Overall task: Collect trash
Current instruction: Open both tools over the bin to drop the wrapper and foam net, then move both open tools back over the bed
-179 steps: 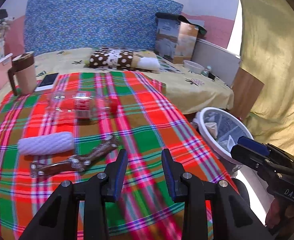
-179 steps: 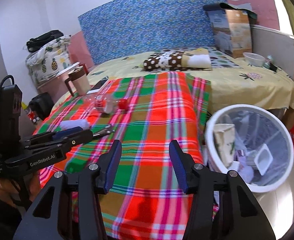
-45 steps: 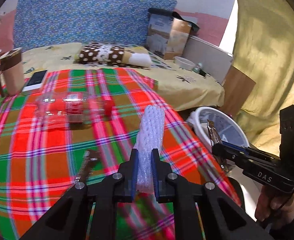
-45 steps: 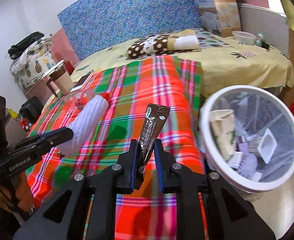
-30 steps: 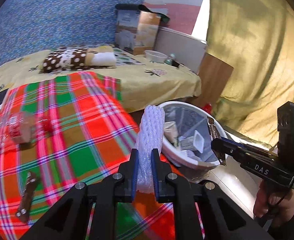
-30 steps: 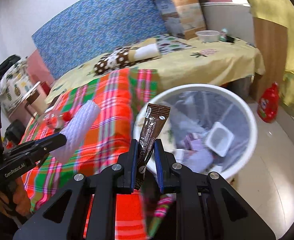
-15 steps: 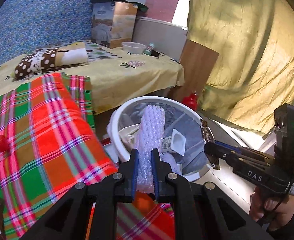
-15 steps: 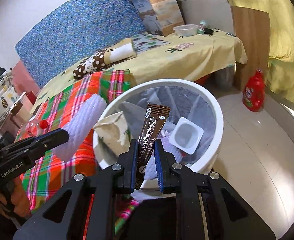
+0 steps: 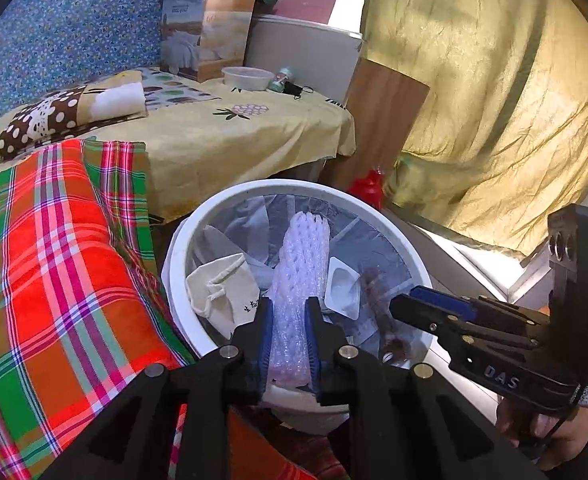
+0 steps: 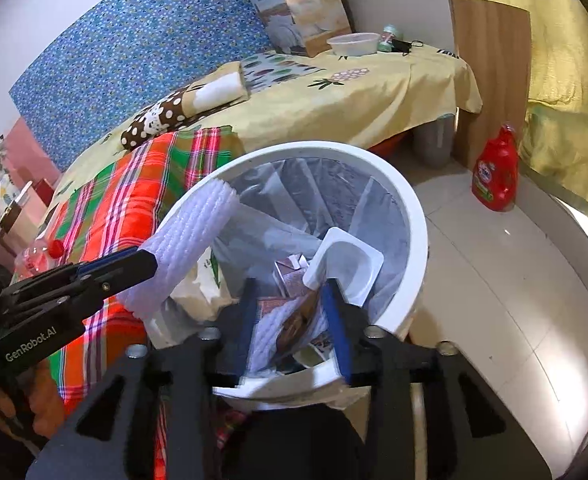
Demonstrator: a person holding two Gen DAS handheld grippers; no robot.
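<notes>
A white round bin (image 9: 374,216) with a clear liner stands beside the bed, directly under both grippers. My left gripper (image 9: 288,320) holds a white foam net sleeve (image 9: 304,264) upright over the bin; its jaws are opening, and the pads still touch the foam. From the right wrist the sleeve (image 10: 190,232) sticks out of the left gripper (image 10: 146,260) over the bin rim (image 10: 410,208). My right gripper (image 10: 292,316) is opening with its fingers well apart. The brown snack wrapper (image 10: 298,316), blurred, falls free between them into the bin. It also shows as a blurred wrapper (image 9: 378,304) beside the right gripper (image 9: 402,300).
The bin holds a white plastic tray (image 10: 346,264) and a crumpled beige bag (image 9: 222,292). A plaid blanket (image 9: 54,260) covers the near bed at left, with a plastic bottle (image 10: 42,252) on it. A red detergent bottle (image 10: 494,176) and a wooden board (image 9: 382,120) stand behind the bin.
Both grippers moved further over the bin and lower. The right jaws parted and the brown wrapper slipped out. The foam sleeve stays between the left fingers, whose gap widened slightly.
</notes>
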